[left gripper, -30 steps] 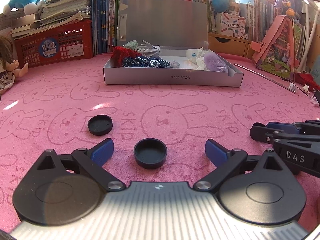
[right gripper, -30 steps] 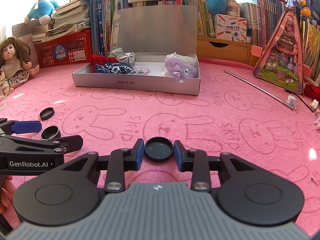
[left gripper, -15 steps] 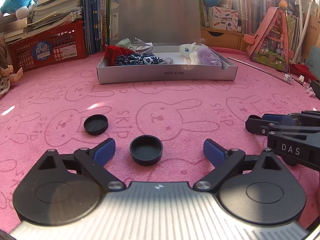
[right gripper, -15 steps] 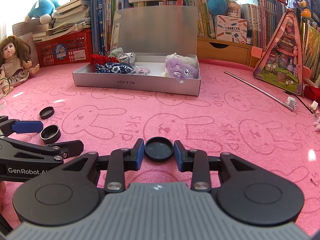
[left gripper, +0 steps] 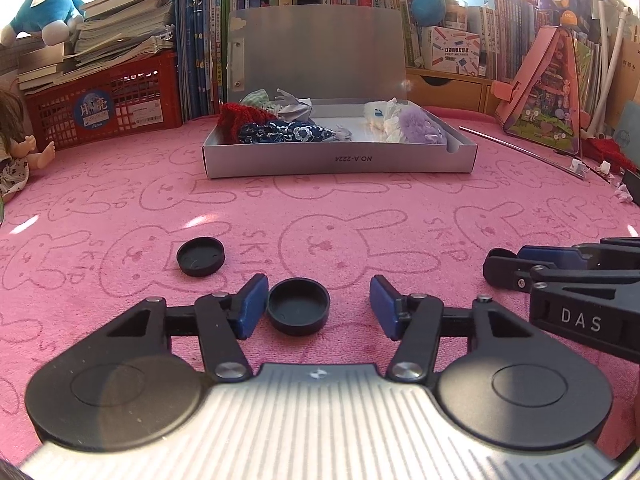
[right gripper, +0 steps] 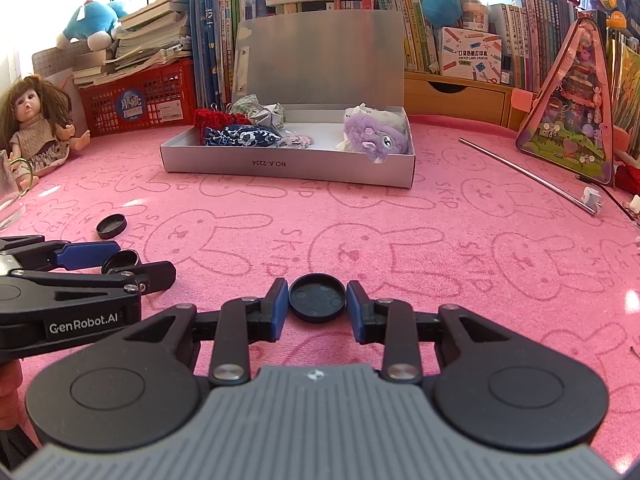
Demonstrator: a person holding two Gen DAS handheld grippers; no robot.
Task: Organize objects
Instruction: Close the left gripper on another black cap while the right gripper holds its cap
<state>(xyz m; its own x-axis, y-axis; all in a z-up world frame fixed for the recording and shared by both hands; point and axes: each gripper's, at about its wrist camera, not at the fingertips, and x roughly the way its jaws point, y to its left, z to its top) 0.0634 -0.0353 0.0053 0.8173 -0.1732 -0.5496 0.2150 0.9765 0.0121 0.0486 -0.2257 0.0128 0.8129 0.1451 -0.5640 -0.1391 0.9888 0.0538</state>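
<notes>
Since the earlier frame the left gripper has drawn its jaws in from a wide spread and is closing on the open-side-up black cap lying between them on the pink rabbit-print mat. Its left pad touches the cap's rim or sits just beside it, while the other pad stands clear with mat showing in the gap. The right gripper matches its earlier pose, pinching a second black cap by its rim, pads pressed on both sides.

Only the right wrist view shows the whole doll sitting at the mat's left edge and a clear glass near it; the left wrist view catches just the doll's arm and dress. The left wrist view alone shows the near cap's hollow inside; from the right it is half hidden behind the left gripper's fingers.

At the back the grey box stands open with its lid upright, holding red knit, blue patterned cloth and a purple plush toy. Behind it are books and a red crate, and to the right a pink triangular toy case with a thin metal rod in front of it. A third black cap lies apart, left of the gripper, unmoved.
</notes>
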